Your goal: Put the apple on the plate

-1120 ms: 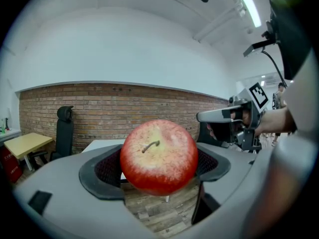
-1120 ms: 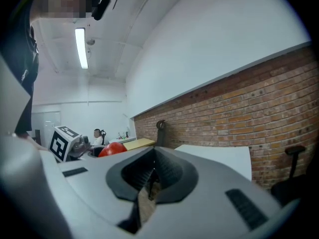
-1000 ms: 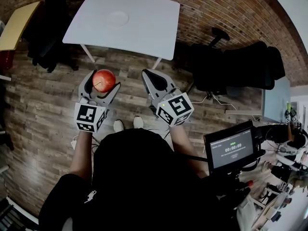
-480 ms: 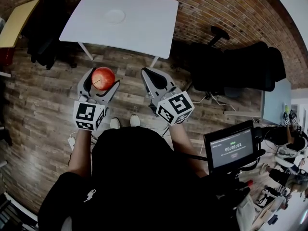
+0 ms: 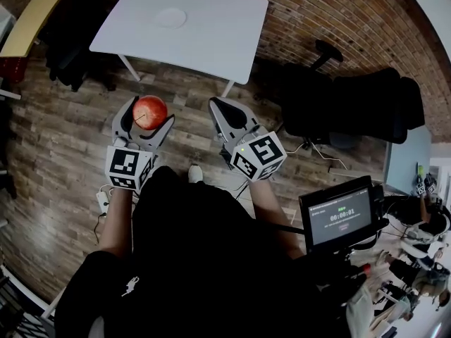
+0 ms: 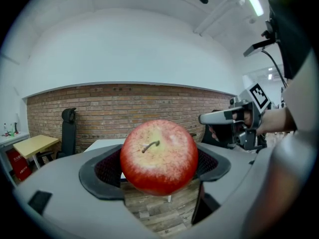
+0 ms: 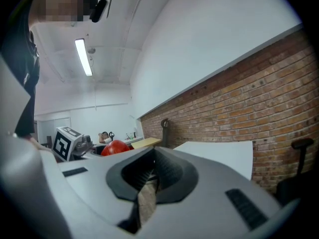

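Plainly, only the first part of the job is done. The apple (image 5: 150, 111) is up off any surface and held in the left claw (image 5: 149, 116). The claw's dark pads press on its two flanks, and the stem end faces back toward the claw's own camera. The jaws stand wide only because the fruit between them is wide, and the grip looks centred, with the apple seated deep between the pads rather than at their tips.

The right claw (image 5: 220, 108) takes no part. Its pads are brought together with nothing between them, and it hangs just beside the left one without touching it.

All of the placing is left. The white plate (image 5: 169, 17) lies bare on the white table (image 5: 218, 34), left of the table's middle and well in from every edge. The apple is not over the table at all. It hangs above the wooden floor (image 5: 56, 139), short of the table's near edge and well apart from the plate, with the person standing back from that edge.

By my reckoning the task is under halfway: the pick is secured and the carry not finished. Left to do:
- bring the apple over the near edge to the plate,
- lower it until it rests there,
- part the jaws and draw clear.

The plate looks shallow, so a round apple let go off-centre could roll.
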Demonstrator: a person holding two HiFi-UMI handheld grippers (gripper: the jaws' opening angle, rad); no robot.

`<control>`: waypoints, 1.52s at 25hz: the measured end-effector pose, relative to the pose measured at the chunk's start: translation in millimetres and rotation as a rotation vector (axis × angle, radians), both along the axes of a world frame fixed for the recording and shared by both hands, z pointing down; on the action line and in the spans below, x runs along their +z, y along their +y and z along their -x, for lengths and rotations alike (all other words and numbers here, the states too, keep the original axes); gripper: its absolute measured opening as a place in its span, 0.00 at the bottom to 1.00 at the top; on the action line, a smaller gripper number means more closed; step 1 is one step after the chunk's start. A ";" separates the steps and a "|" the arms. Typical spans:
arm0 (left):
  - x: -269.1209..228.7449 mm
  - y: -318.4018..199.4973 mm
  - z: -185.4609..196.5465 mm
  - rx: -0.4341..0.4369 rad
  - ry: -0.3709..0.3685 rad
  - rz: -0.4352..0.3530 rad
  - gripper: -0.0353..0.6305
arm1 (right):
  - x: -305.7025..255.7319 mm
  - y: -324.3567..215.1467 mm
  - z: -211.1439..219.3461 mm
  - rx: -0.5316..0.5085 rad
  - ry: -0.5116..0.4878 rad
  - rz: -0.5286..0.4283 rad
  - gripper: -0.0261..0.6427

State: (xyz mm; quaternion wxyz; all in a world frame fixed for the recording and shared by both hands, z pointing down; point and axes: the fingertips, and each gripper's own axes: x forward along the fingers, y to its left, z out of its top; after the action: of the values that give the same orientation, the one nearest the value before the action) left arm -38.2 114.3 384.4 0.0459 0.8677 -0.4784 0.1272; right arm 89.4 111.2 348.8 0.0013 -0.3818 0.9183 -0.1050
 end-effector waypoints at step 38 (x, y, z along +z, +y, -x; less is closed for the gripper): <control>8.7 -86.9 25.6 0.025 0.001 0.033 0.68 | 4.1 -84.2 22.3 0.027 0.017 0.022 0.05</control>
State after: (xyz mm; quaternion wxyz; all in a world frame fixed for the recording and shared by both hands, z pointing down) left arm -63.9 27.4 393.0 0.0587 0.8729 -0.4652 0.1352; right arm 67.1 27.0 352.9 -0.0094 -0.3951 0.9117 -0.1119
